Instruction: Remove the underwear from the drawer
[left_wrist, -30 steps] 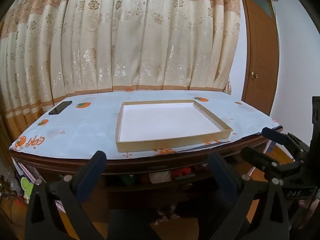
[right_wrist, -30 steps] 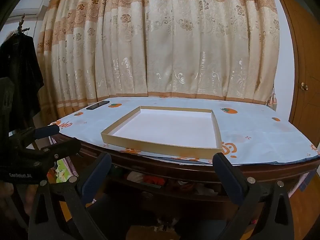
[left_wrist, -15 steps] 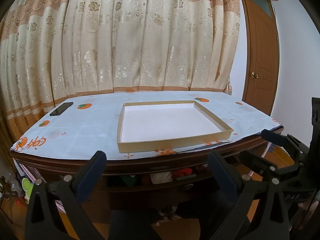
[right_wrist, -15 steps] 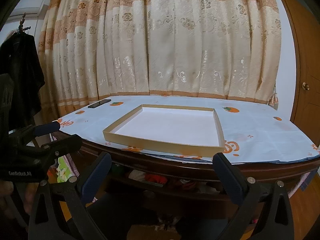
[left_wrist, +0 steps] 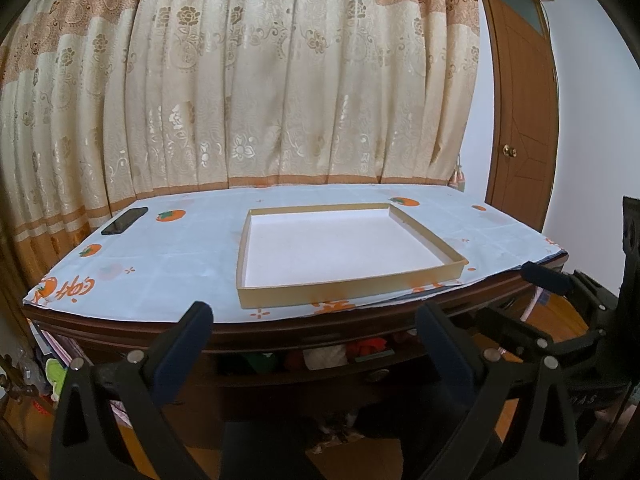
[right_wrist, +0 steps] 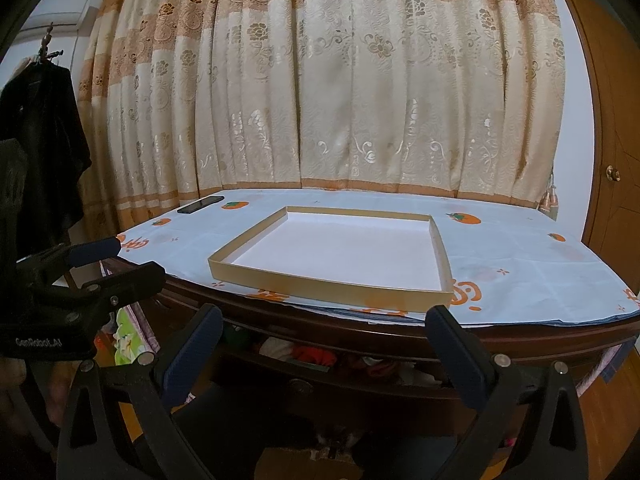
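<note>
Left wrist view shows my left gripper (left_wrist: 312, 336) and right gripper (right_wrist: 322, 340) spread wide, empty, approaching; next I reach the garments (left_wrist: 362, 347) in the part-open drawer (left_wrist: 320, 380) under the tabletop.

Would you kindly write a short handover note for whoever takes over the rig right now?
Left gripper: open, empty, held in front of the desk.
Right gripper: open, empty, level with it.
Drawer under the desktop: slightly open, with red and white clothing showing in the gap; which piece is underwear I cannot tell.
Shallow cardboard tray on the tablecloth: nothing in it.
Done: nothing taken out.
Left: open the drawer wider, grip the underwear, lift it out.
</note>
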Demonstrator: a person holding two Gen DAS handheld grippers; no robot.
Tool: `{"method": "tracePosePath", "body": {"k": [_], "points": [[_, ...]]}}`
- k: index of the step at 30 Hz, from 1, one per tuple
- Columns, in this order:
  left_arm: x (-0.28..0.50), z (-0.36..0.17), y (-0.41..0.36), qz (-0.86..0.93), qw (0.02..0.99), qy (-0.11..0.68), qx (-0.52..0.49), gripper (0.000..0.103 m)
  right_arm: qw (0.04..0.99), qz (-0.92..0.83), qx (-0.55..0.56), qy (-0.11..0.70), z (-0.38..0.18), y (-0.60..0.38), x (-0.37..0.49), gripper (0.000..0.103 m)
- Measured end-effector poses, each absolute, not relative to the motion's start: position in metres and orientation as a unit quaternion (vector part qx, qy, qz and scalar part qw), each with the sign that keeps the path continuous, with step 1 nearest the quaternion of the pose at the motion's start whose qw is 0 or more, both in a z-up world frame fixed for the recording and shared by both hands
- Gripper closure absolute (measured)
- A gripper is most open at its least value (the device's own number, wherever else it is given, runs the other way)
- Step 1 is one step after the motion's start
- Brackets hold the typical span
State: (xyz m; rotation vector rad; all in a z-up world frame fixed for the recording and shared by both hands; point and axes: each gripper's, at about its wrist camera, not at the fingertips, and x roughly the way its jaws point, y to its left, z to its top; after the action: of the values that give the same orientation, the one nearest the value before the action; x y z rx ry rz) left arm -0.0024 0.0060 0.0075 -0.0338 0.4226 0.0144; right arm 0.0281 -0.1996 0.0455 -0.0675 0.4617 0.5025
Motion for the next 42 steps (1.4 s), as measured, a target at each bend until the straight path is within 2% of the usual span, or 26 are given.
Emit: {"method": "tracePosePath", "body": {"k": [42], "points": [[-0.0035, 0.0114, 0.0097, 0.008, 0.978, 0.209, -0.016, 0.000, 0.945, 0.240, -0.044, 0.218, 0.0426, -0.1968, 0.0285, 0.000]]}}
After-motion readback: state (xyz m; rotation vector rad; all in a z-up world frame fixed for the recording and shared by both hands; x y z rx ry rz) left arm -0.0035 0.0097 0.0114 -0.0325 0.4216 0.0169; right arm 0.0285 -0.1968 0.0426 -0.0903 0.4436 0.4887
